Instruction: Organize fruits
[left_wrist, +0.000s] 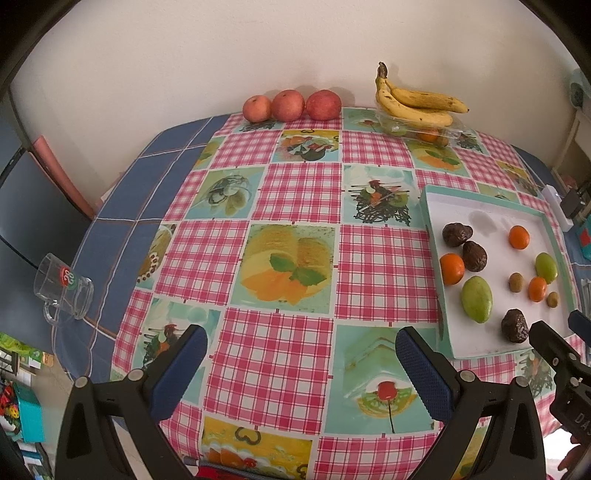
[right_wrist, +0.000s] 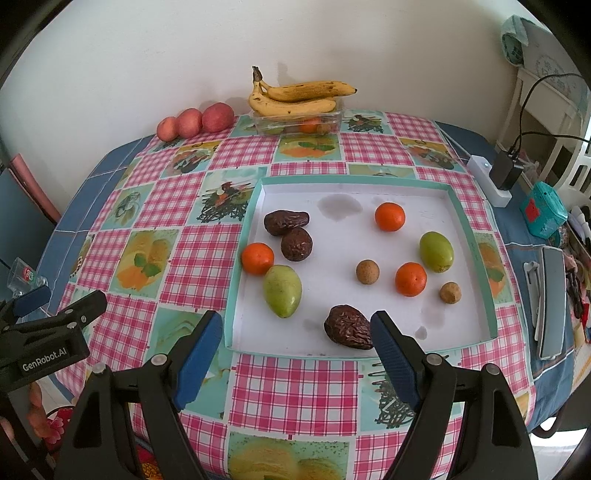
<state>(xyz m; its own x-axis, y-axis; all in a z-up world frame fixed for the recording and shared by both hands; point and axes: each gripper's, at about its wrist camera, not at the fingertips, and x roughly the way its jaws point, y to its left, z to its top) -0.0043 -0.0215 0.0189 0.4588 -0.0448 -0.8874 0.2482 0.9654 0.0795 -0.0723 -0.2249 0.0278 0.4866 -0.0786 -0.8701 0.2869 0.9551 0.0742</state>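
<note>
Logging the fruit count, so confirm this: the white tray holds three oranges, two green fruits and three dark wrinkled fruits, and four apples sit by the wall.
Only the apple count is wrong. The left wrist view shows three apples by the wall, not four. The white tray contents are as stated.

Glossy checked oilcloth on the tabletop, matt white cardboard tray, wrinkled dark fruit, smooth shiny tangerines, clear plastic box, textured blue gripper pads

Glass mug, power strip
</note>
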